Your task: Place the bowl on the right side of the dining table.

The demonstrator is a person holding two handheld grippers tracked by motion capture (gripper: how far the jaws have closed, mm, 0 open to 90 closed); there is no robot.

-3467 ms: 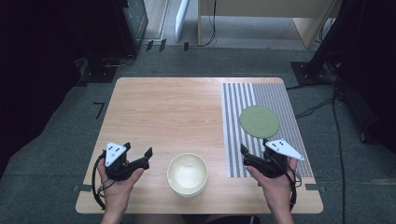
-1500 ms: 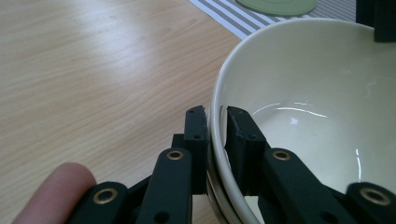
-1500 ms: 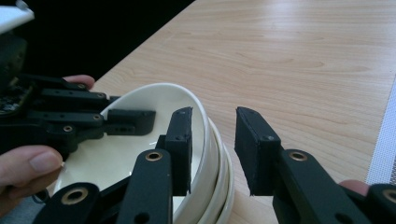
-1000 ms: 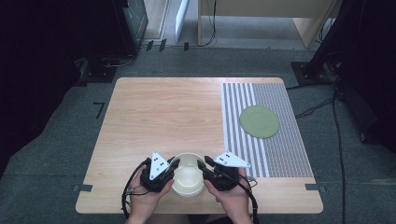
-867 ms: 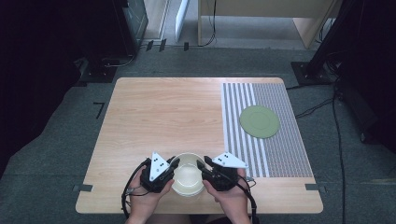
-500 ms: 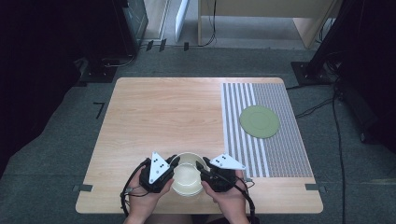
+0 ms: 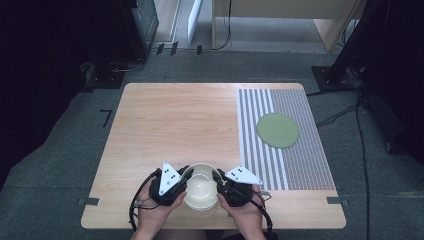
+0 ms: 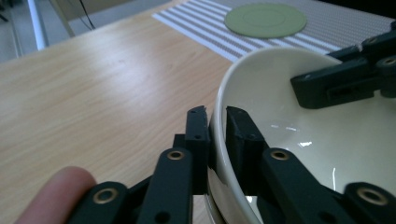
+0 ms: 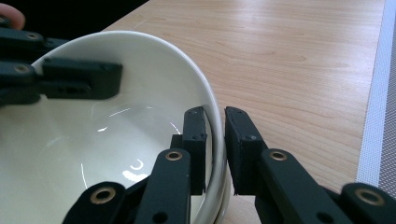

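A cream bowl (image 7: pixel 201 194) sits on the wooden table (image 7: pixel 175 120) near its front edge, and seems to be stacked in a second one. My left gripper (image 7: pixel 185 179) clamps the bowl's left rim, one jaw inside and one outside. In the left gripper view the rim (image 8: pixel 261 56) runs between the left gripper (image 8: pixel 215 116) jaws, which have just been opening a little. My right gripper (image 7: pixel 218 180) is on the opposite rim. In the right gripper view its jaws (image 9: pixel 215 116) have just been closing, with the bowl (image 9: pixel 140 93) wall pinched between them.
A round green plate (image 7: pixel 278 130) lies on the striped mat (image 7: pixel 300 165) at the right of the table, also seen far off in the left gripper view (image 8: pixel 265 19). Bare wood stretches behind the bowl. The table's front edge is close under both hands.
Both hands came in from the table's left and right front to the bowl's two sides. Over the last second they have hardly moved, staying at the rim.
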